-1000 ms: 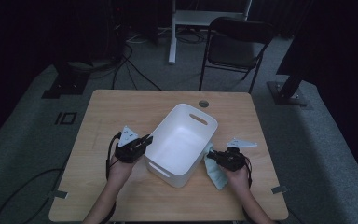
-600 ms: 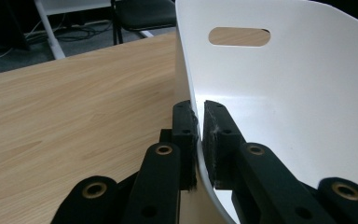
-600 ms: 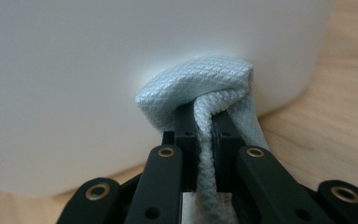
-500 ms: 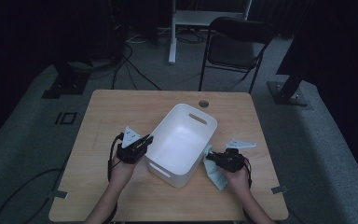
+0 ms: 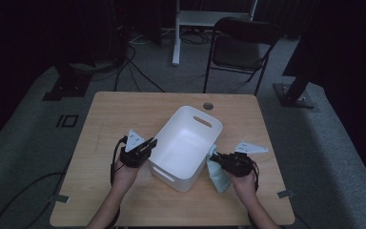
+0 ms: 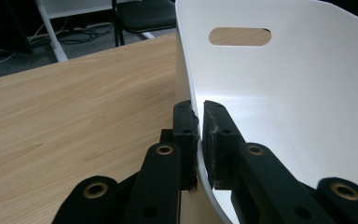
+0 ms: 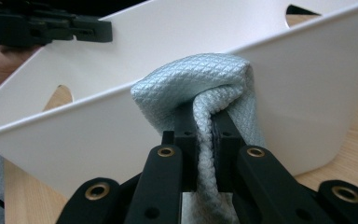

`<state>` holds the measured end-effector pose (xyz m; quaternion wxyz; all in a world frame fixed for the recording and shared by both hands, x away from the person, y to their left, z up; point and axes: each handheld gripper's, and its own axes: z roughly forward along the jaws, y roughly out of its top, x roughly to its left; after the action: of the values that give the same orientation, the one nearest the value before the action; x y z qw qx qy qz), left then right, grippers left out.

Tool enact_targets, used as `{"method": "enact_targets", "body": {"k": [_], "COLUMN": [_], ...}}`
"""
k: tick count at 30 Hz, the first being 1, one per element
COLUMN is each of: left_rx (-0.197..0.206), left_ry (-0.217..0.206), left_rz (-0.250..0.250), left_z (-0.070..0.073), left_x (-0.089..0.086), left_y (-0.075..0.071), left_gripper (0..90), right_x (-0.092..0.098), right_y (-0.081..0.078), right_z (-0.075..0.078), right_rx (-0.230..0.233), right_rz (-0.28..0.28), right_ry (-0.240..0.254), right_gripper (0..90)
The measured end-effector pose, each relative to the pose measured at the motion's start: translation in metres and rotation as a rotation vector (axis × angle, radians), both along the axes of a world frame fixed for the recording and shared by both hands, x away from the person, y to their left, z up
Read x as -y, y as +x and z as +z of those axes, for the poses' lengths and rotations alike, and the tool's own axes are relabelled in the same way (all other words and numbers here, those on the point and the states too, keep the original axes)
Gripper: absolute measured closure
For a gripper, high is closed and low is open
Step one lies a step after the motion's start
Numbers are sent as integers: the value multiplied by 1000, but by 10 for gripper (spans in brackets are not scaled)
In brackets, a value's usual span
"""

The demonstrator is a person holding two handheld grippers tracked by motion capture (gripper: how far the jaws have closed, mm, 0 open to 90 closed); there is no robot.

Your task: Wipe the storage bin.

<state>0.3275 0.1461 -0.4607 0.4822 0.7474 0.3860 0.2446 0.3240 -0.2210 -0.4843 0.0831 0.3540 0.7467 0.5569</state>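
Observation:
A white plastic bin with slot handles stands in the middle of the wooden table. My left gripper is shut on the bin's left rim, one jaw outside the wall and one inside. My right gripper is shut on a pale blue quilted cloth, just off the bin's right wall. In the right gripper view the cloth bunches over the jaws, close against the bin's outer wall, and its lower end hangs toward the table.
A black folding chair and a white desk leg stand beyond the table's far edge. A round grommet sits near the table's back edge. Cables lie on the grey floor at the left.
My right gripper has lifted the cloth slightly and brought it nearer the bin's right wall. The left gripper and the bin have stayed put.

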Motion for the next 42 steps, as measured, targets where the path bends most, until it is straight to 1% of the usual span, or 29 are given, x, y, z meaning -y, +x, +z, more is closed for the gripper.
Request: {"method": "enact_targets", "body": {"k": [3, 7, 11, 13, 16, 18, 19, 21, 22, 23, 24, 26, 27, 28, 29, 30, 31, 33, 35, 37, 38, 40, 41, 42], "left_rx": [-1, 2, 4, 4, 2, 2, 1, 1, 1, 1, 1, 2, 2, 1, 2, 3, 3, 2, 3, 2, 0, -1, -1, -2], "left_ry": [-3, 3, 5, 4, 1, 1, -1, 0, -2, -6, -4, -2, -2, -1, -3, 0, 0, 0, 1, -4, -8, -11, -11, -13], "left_rz": [-2, -3, 1, 1, 0, -1, -2, -2, 0, 1, 1, 1, 1, 1, 1, 3, 3, 12, 14, 25, 32, 35, 35, 38], "left_z": [0, 0, 0, 0, 0, 0, -1, 0, -1, -1, -1, -1, -1, -1, -1, -1, -1, -1, -1, -1, -1, -1, -1, -1], "left_x": [0, 1, 2, 2, 2, 2, 2, 2, 2, 2, 2, 2, 2, 2, 2, 2, 2, 2, 3, 3, 3, 3, 3, 4], "left_y": [0, 0, 0, 0, 0, 0, 0, 0, 0, 0, 0, 0, 0, 0, 0, 0, 0, 0, -1, -1, -1, -1, -1, -1], "left_gripper": [844, 843, 843, 843, 842, 842, 840, 839, 839, 838, 838, 838, 838, 838, 838, 837, 838, 838, 838, 839, 841, 841, 841, 841], "right_x": [0, 1, 1, 2, 2, 2, 2, 3, 3, 3, 3, 3, 3, 3, 3, 3, 3, 1, 1, 0, 0, -2, -2, -3], "right_y": [1, 3, 5, 6, 7, 8, 10, 12, 12, 14, 14, 18, 18, 21, 21, 24, 24, 23, 21, 17, 11, 4, 4, 0], "right_z": [-4, -11, -14, -19, -22, -26, -30, -34, -34, -38, -38, -45, -45, -50, -50, -54, -55, -53, -50, -44, -36, -26, -26, -20], "right_rx": [-13, -34, -42, -54, -61, -78, -85, -100, -100, -112, -112, -128, -128, -142, -142, -157, -163, -164, -158, -147, -129, -102, -102, -86], "right_rz": [-4, -7, -10, -15, -17, -22, -24, -28, -28, -33, -33, -42, -42, -50, -50, -53, -55, -64, -59, -46, -28, -7, -7, 5], "right_ry": [-2, -24, -34, -43, -55, -51, -64, -69, -69, -78, -78, -102, -102, -115, -115, -125, -123, -132, -141, -122, -104, -82, -82, -71], "right_gripper": [840, 840, 840, 840, 840, 840, 840, 840, 840, 840, 840, 840, 840, 840, 840, 840, 841, 842, 842, 842, 842, 842, 842, 841]}}
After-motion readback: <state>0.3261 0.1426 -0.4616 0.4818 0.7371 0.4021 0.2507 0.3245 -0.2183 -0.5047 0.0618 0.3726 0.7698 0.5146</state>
